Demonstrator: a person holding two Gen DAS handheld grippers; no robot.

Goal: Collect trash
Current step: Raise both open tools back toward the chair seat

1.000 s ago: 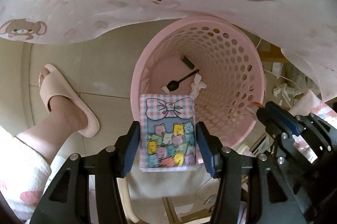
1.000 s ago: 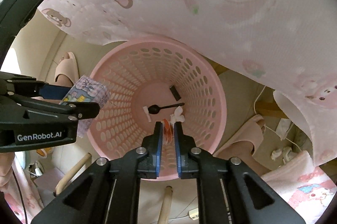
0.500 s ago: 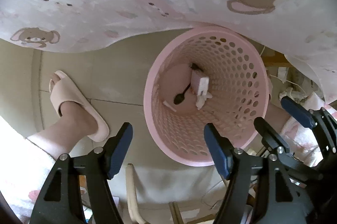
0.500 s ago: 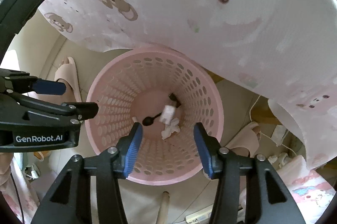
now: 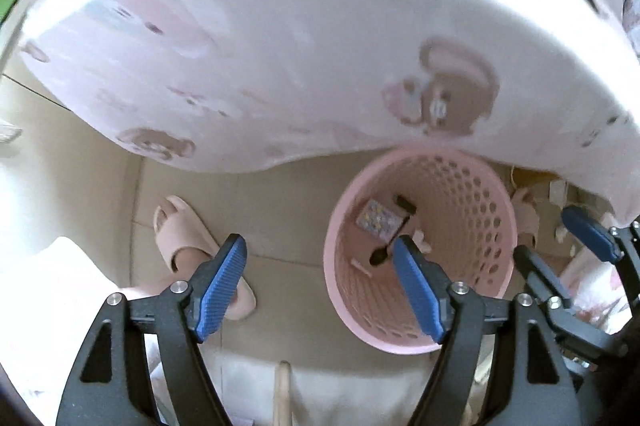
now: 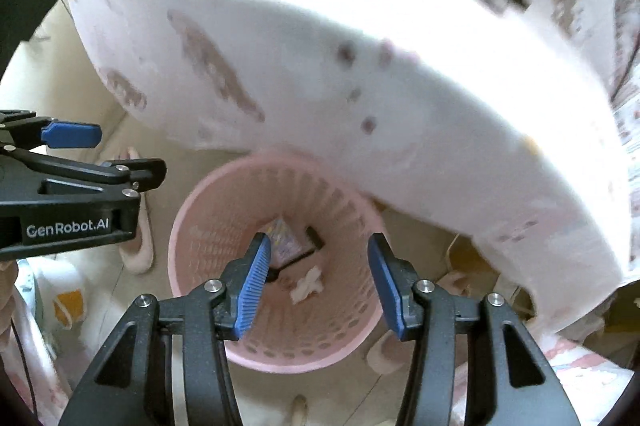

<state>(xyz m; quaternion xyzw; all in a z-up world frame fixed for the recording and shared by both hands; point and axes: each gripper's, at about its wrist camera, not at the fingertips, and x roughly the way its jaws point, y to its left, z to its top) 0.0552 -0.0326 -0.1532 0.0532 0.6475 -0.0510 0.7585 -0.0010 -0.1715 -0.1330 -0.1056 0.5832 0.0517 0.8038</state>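
Left wrist view: left tool (image 5: 318, 258) hangs above the floor, jaws opening, nothing between them; right tool (image 6: 318, 258) gapes empty over the pink basket (image 6: 188, 226); checked packet (image 5: 378, 220) lies on its bottom.

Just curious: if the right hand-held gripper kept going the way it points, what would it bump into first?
Probably the pink basket: the open right hand-held gripper aims into it, toward the crumpled white scrap on its bottom. Depth is unclear.
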